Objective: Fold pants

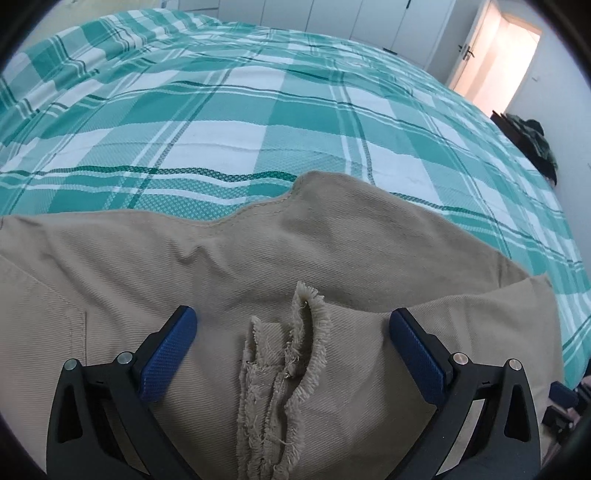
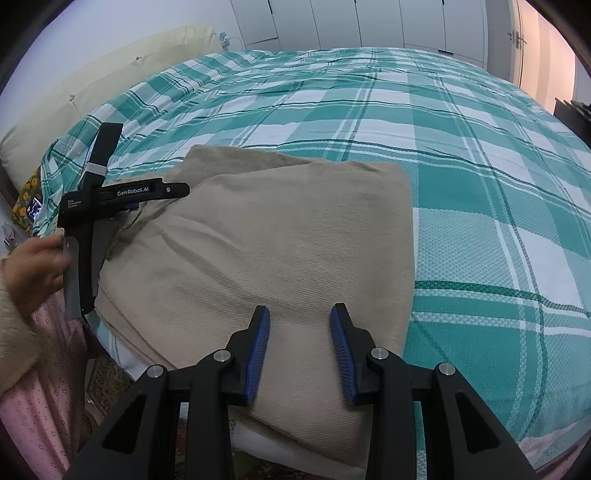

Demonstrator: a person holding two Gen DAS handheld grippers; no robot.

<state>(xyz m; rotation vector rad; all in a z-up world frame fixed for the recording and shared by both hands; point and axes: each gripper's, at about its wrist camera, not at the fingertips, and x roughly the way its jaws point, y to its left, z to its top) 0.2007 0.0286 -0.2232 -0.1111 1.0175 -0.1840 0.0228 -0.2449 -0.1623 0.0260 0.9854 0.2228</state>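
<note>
Tan pants (image 2: pixel 266 236) lie folded over on the green plaid bed (image 2: pixel 480 192), near its front edge. In the left wrist view the pants (image 1: pixel 221 266) fill the lower half, with frayed hem ends (image 1: pixel 291 354) lying between my fingers. My left gripper (image 1: pixel 291 325) is open wide just over the hems, holding nothing; it also shows in the right wrist view (image 2: pixel 162 194) at the pants' left edge. My right gripper (image 2: pixel 300 317) is open, empty, over the near right part of the fold.
The bed's headboard cushion (image 2: pixel 110 81) lies at far left. White wardrobe doors (image 2: pixel 369 22) line the back wall. A dark chair with clothes (image 1: pixel 532 144) stands by the open door (image 1: pixel 506 59). A phone (image 2: pixel 35 208) lies at the left.
</note>
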